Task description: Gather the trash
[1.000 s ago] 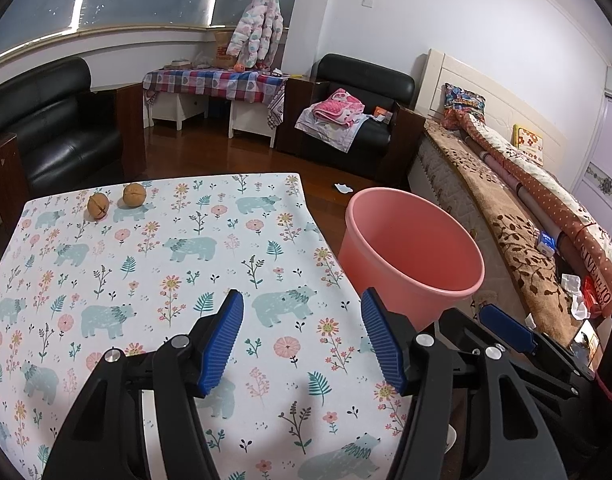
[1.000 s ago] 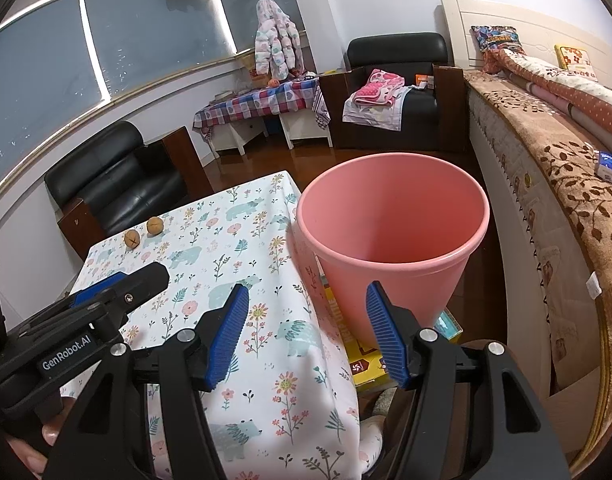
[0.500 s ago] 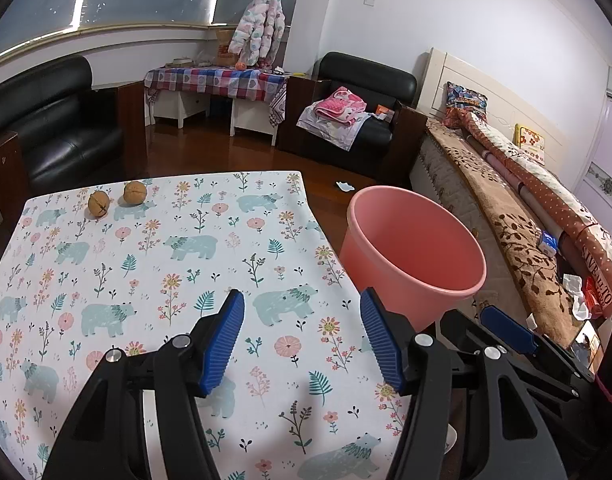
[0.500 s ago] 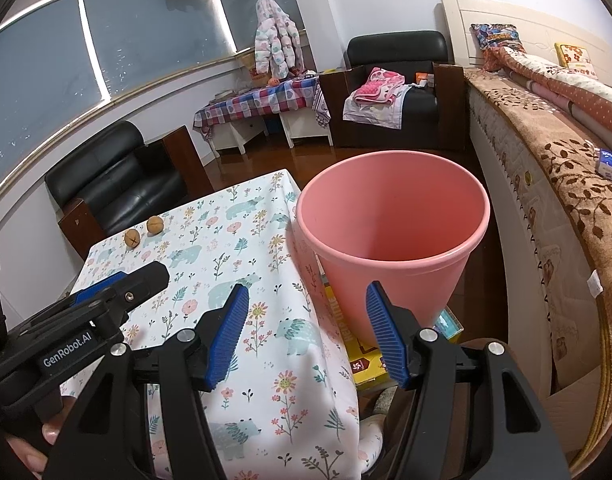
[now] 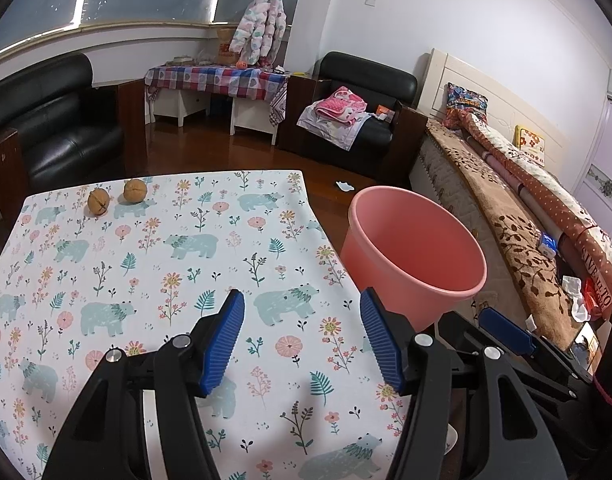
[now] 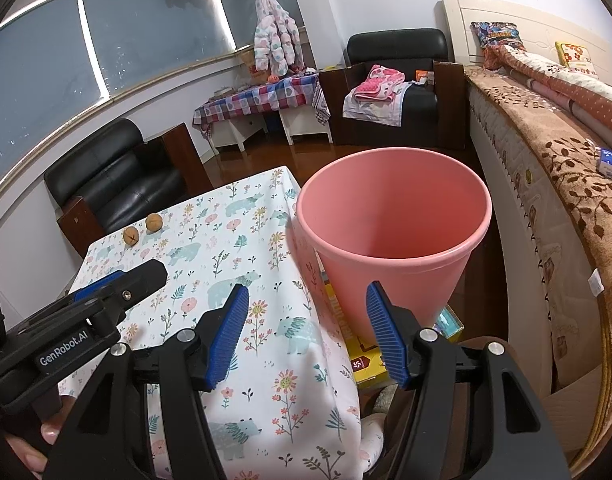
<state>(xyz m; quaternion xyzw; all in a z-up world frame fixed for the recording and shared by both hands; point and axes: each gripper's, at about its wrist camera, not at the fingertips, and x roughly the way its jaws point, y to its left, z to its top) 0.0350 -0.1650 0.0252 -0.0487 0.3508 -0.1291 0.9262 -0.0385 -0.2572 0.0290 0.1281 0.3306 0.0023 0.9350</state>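
Two brown walnuts lie side by side at the far left of the table: one (image 5: 97, 203) with a cracked cross and one (image 5: 135, 191) to its right; in the right wrist view they are the cracked one (image 6: 130, 236) and the other (image 6: 154, 223). A pink bin (image 5: 414, 256) (image 6: 394, 224) stands on the floor off the table's right edge, and nothing shows inside it. My left gripper (image 5: 301, 334) hovers open over the near part of the tablecloth, holding nothing. My right gripper (image 6: 308, 330) is open over the table's right corner, just short of the bin.
The table wears a floral bear-print cloth (image 5: 165, 264). A yellow box (image 6: 362, 356) lies on the floor under the bin. A bed (image 5: 526, 216) runs along the right, black armchairs (image 5: 45, 120) stand behind, and a white scrap (image 5: 344, 186) lies on the wooden floor.
Both views shift slightly; the bin and table sit a touch lower and closer in frame. Both grippers stay open and hold nothing.
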